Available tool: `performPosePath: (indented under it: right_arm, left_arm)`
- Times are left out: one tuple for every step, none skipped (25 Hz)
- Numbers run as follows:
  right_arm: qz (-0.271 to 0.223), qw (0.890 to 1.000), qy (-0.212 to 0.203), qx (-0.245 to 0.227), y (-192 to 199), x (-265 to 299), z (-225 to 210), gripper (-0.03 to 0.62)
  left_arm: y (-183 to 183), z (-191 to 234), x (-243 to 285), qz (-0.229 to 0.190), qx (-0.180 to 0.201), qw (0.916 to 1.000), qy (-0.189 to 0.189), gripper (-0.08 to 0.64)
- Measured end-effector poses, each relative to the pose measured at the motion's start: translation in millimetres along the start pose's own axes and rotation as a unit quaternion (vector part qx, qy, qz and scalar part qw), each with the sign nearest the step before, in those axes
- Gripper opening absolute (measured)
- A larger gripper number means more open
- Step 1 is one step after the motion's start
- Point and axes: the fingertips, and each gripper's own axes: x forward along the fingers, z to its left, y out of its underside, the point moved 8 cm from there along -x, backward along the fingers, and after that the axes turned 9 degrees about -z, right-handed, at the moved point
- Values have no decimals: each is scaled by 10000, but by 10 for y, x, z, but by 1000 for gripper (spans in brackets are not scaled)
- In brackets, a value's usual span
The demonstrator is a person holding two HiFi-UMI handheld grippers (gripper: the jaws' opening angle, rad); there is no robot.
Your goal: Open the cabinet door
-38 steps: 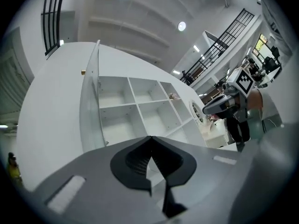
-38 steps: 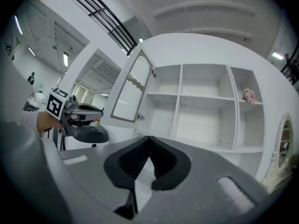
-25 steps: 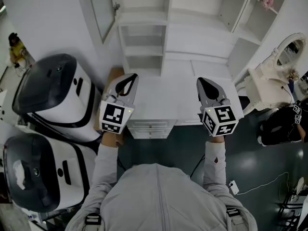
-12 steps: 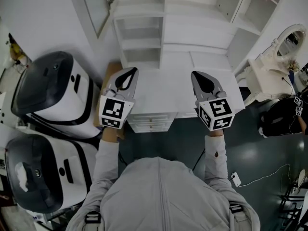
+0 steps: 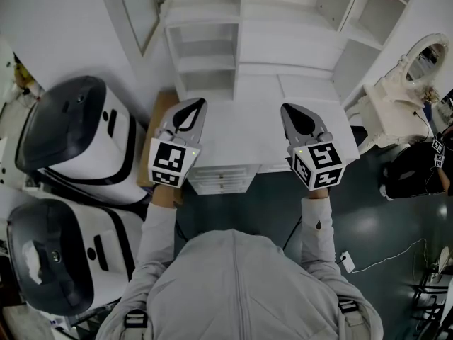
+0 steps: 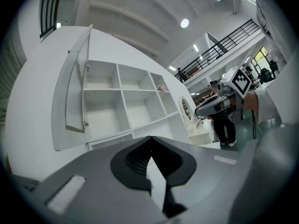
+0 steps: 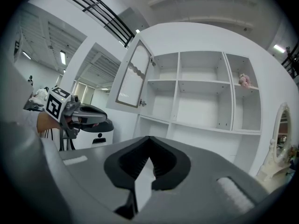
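The white wall cabinet (image 5: pixel 212 48) stands ahead with bare shelves showing. Its left door (image 5: pixel 138 13) is swung open to the left; this door (image 6: pixel 77 83) has a small knob and, in the right gripper view, the door (image 7: pixel 133 76) shows a framed panel. My left gripper (image 5: pixel 200 105) and right gripper (image 5: pixel 287 109) hover side by side over the white desk top (image 5: pixel 241 137), short of the cabinet. Both are shut and hold nothing: the left gripper (image 6: pixel 150 139) and the right gripper (image 7: pixel 149 139) show their tips meeting.
Two big white-and-black machines (image 5: pixel 78 133) (image 5: pixel 56 253) stand at the left. Drawers (image 5: pixel 219 179) sit under the desk front. A white vanity with an oval mirror (image 5: pixel 425 66) and a person in black (image 5: pixel 417 183) are at the right. Pink flowers (image 7: pixel 244 80) rest on a right-hand shelf.
The head view has shifted a little, so the cabinet sits slightly higher in the picture. Both grippers stay shut over the desk.
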Motion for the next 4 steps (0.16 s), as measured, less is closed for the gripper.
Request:
performPosePath:
  right_arm:
    - [2,10000,8,1,1,-3,-4,0]
    - [2,10000,14,0,1,-2,-6,0]
    - [0,10000,18,-1,1,1,-7,0]
    - [-1,10000,21,-2,0,4,-8,0]
  left_arm:
    - [2,-4,6,6,1,10000,18,17]
    - [3,-6,11,9,2,10000,33,17]
    - [3,-7,17,11,3,10000,47,17]
    - [2,-7,22,13,4,10000,61,17]
